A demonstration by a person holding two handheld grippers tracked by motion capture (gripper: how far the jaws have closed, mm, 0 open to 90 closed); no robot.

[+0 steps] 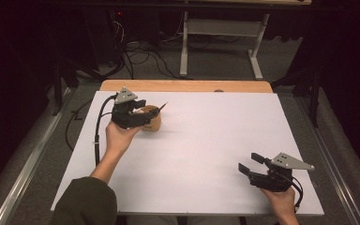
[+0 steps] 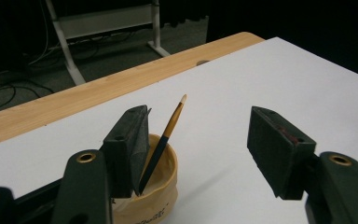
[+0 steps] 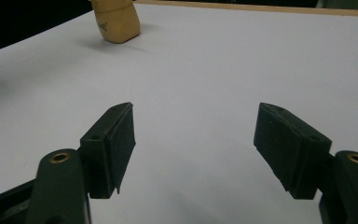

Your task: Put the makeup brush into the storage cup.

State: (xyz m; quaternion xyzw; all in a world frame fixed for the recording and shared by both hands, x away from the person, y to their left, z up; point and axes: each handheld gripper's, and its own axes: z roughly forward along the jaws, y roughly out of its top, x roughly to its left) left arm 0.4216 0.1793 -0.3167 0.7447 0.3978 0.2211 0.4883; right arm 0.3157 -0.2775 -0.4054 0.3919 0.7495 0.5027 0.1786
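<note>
While the left gripper [image 1: 139,110] is held with its fingers spread wide over the tan cup [image 2: 161,186] at the far left of the white worktop [image 1: 206,140], where a paintbrush [image 2: 163,140] leans inside, the right gripper [image 1: 251,164] is kept open and empty near the right edge.

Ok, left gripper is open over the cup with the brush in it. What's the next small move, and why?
Probably slide the left gripper sideways until the brush sits midway between the jaws, then close. The jaws stand wide open, and the brush leans in the cup right beside one jaw, so closing now might knock it over. The right gripper is open and far from the cup.
</note>
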